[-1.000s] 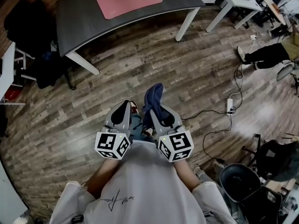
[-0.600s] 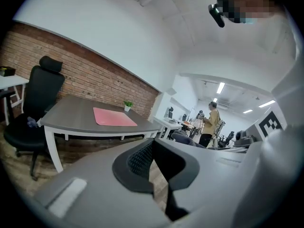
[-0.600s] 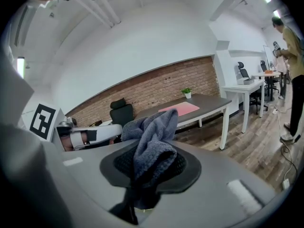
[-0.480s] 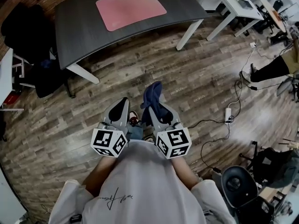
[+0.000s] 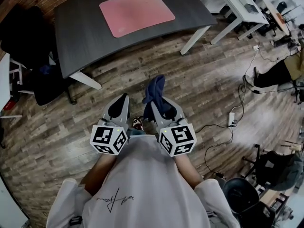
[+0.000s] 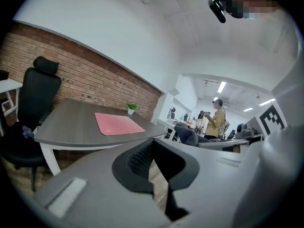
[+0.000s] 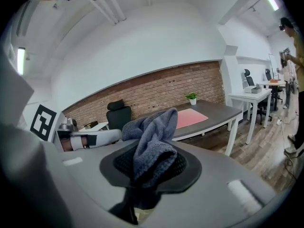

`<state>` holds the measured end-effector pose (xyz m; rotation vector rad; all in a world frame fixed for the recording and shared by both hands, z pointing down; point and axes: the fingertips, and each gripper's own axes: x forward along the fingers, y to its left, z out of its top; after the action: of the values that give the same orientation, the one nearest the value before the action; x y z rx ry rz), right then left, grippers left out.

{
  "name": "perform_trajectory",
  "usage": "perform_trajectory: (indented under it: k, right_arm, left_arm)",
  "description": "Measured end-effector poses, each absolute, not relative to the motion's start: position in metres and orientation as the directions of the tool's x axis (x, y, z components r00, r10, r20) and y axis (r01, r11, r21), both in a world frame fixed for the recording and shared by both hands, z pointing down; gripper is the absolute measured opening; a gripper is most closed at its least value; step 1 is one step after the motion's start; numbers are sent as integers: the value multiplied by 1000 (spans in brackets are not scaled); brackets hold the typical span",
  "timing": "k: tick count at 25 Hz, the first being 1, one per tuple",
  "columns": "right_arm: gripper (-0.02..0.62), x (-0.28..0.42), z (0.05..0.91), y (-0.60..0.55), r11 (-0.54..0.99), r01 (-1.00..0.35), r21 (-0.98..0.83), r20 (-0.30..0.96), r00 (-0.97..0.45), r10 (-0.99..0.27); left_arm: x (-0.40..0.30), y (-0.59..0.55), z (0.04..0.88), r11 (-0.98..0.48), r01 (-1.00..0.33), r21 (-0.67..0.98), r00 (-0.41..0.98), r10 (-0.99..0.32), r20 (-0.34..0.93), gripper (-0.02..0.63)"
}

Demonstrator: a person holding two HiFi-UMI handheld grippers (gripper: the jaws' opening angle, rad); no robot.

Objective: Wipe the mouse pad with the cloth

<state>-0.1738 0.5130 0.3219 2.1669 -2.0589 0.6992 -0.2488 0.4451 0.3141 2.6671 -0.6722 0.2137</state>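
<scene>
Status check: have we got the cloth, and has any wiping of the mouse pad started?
Done: the cloth is clamped in the right gripper. In hand: both grippers are over the floor, short of the table; the left gripper is shut and empty. Left: reach the pink mouse pad on the table and wipe it; no wiping has begun.

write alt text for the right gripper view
The right gripper is shut on a blue-grey cloth that bunches up above its jaws. Beyond, a pink mouse pad lies on a dark table before a brick wall.
</scene>
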Motion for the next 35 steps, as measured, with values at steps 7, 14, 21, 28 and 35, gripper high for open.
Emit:
perform_trajectory:
  k: [7,14,21,28,35]
  right_arm:
    - [107,-178,321,490,-68,-966,-249,389,-35,-921]
    - [107,-177,329,469,-23,-964,-266,403,-90,-911]
    - [106,-172,333,423,79,-949,-305,386,-199,-901]
    - [106,-135,341,376,96,-937,-335,402,-234,-885]
    - [106,-81,347,340,115,-926,-361,419,-271,-867]
  left_arm:
    - [-250,428,316,-807,-479,345,877,-420,235,12]
    - [-243,416,321,-810,-488,325,871,-427,244,3]
    - [-233,376,323,-779,-540,320,840,-475,262,3]
    - [-199,332,329,-757,-564,330,824,-486,292,3]
    - [-147,294,336,-730,-597,333,799,-503,328,3]
